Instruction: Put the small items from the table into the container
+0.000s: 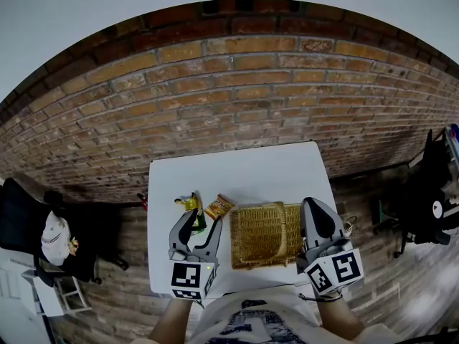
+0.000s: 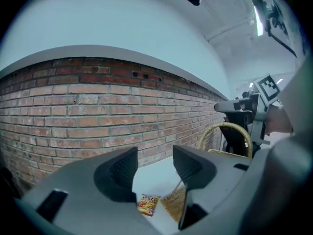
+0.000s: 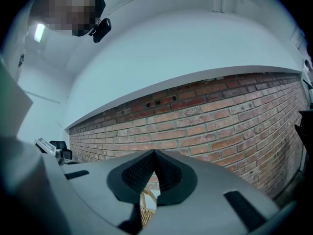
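Note:
A wicker basket with a hoop handle stands on the white table. Left of it lie an orange snack packet and a yellow-and-green packet. My left gripper hovers open over the near end of the yellow-and-green packet, with nothing between its pads. In the left gripper view the orange packet and a basket corner show below the jaws. My right gripper is shut at the basket's right edge; its tips meet, with wicker showing beneath.
A brick wall runs behind the table's far edge. A black chair with a white thing on it stands at the left, black office gear at the right. A small red thing pokes out at the table's left edge.

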